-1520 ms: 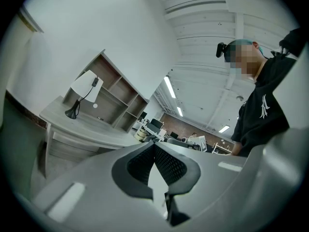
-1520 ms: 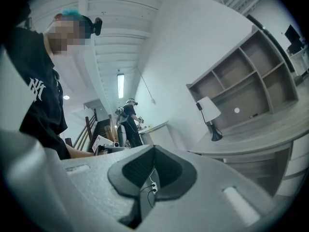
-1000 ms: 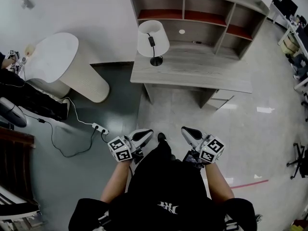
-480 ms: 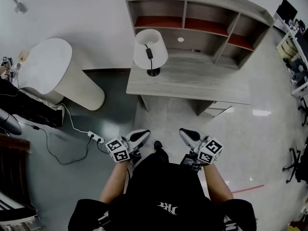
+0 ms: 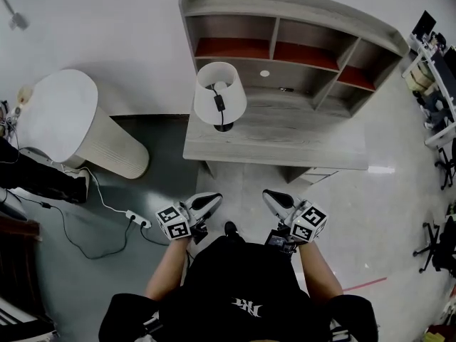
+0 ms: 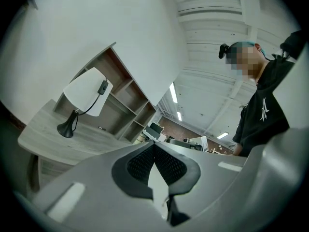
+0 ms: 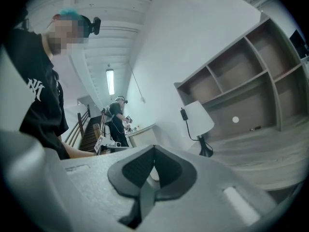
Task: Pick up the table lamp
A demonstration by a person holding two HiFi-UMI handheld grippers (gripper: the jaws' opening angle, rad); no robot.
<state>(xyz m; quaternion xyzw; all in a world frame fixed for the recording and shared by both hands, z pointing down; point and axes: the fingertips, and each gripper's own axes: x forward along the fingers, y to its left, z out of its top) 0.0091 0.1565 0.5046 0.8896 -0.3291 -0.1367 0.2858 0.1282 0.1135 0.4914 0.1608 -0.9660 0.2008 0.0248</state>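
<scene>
Noting the table lamp (image 5: 220, 95) standing upright on the desk (image 5: 299, 144), toward the 9 o'clock end of the desk top, just in front of the shelf unit (image 5: 299, 27). Logging its build: white shade on top, thin stem, dark round foot resting on the wood (cord with a small switch hanging across the shade).

Holding the left gripper (image 5: 206, 204) and the right gripper (image 5: 276, 201) side by side low in the head view, both pointing roughly level toward the desk and well apart from it. Reading both pairs of jaws in the gripper views as pressed fully together, with nothing between the pads on either side.

Placing the lamp at about 12 o'clock from the left gripper and about 11 o'clock from the right gripper in the head view. Judging the left gripper the nearer of the two, though only slightly. Taking the lamp's long axis as vertical, so crossing a level approach at a right angle.

Judging the stem, or the neck above the foot, the only part narrow enough for one pair of jaws. Expecting the jaws to need opening before any contact. Flagging risk: catching the cord or knocking the wide shade and tipping the lamp.
</scene>
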